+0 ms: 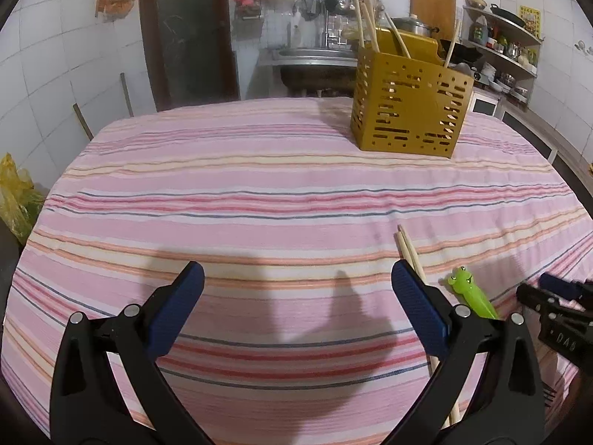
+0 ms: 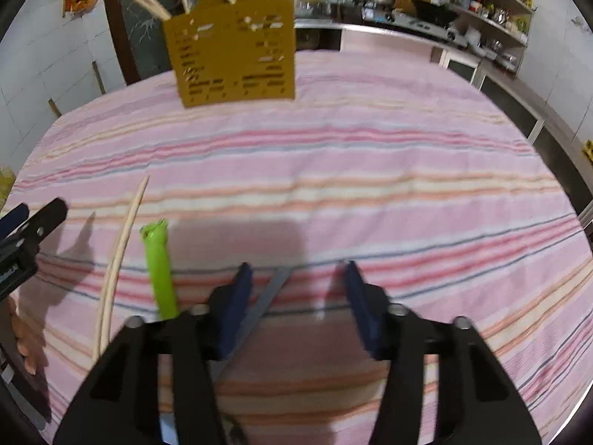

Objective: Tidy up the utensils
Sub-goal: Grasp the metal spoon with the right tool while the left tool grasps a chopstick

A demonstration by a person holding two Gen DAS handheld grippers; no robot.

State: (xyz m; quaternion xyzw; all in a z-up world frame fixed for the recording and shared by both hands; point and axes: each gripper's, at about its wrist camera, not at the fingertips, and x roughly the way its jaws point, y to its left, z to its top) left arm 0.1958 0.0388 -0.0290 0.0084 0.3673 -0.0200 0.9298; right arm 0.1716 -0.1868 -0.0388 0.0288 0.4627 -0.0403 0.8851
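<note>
A mustard-yellow perforated utensil holder (image 1: 411,107) with several chopsticks in it stands at the far right of the striped table; it also shows in the right wrist view (image 2: 231,53). A pair of wooden chopsticks (image 1: 409,250) and a green frog-headed utensil (image 1: 469,291) lie on the cloth just right of my left gripper (image 1: 296,289), which is open and empty. In the right wrist view the chopsticks (image 2: 118,256) and green utensil (image 2: 159,270) lie left of my open right gripper (image 2: 296,282). A grey flat utensil handle (image 2: 265,304) lies between its fingers, touching neither.
The pink striped tablecloth (image 1: 259,193) covers the table. The right gripper's tip (image 1: 556,296) shows at the right edge of the left view. A sink (image 1: 311,59), pots and shelves (image 1: 500,37) stand behind the table. A yellow bag (image 1: 15,200) sits at left.
</note>
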